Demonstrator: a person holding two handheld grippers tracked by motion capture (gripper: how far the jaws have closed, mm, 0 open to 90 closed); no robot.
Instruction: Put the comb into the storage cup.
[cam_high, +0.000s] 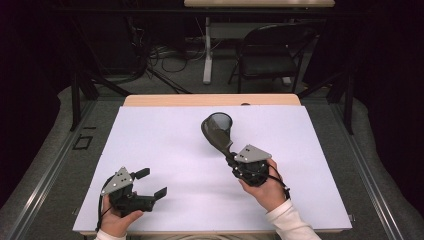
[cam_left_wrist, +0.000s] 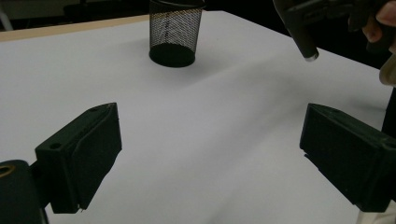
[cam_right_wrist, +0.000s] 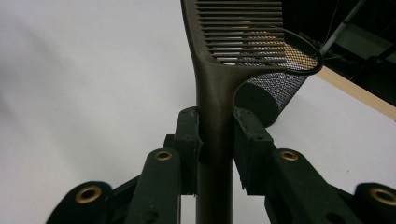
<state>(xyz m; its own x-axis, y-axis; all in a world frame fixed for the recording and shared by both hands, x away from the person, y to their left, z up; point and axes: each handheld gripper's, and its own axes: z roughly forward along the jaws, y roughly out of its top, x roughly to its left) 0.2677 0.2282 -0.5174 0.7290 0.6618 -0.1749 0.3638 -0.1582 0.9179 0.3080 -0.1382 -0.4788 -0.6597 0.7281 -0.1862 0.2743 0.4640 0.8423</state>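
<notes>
— So, starting at the left: what is the left gripper (cam_high: 148, 183) doing?

— It sits low over the white table (cam_high: 165, 145) near the person's edge, held in the left hand (cam_high: 116, 216). Its jaws are spread wide, with nothing between them but bare tabletop (in the left gripper view the two black pads sit far apart at either side).

— What lies ahead of it?

— Well ahead of its jaws, slightly to their left in its own view, stands the black mesh cup (cam_left_wrist: 175, 32), upright on the table. Off to its right, higher up, the butt end of a dark handle hangs in the air.

— That handle belongs to what?

— To the dark comb (cam_high: 216, 136), which the right gripper (cam_high: 231, 156) pinches. In the right gripper view the two jaws are pressed against the comb's handle (cam_right_wrist: 215, 126) from both sides, and the toothed part (cam_right_wrist: 243, 32) rises straight out beyond the fingertips.

— Where is the comb relative to the cup?

— In the high view the comb's toothed end reaches forward from the right gripper to the cup's rim; whether it touches the rim I cannot tell. In the right gripper view the cup (cam_right_wrist: 280, 74) sits just behind and to the right of the teeth, its open mouth tipped toward the camera.

— And the right hand?

— The right hand (cam_high: 267, 187) holds that gripper from behind, a white sleeve (cam_high: 290, 222) showing at the wrist.
</notes>
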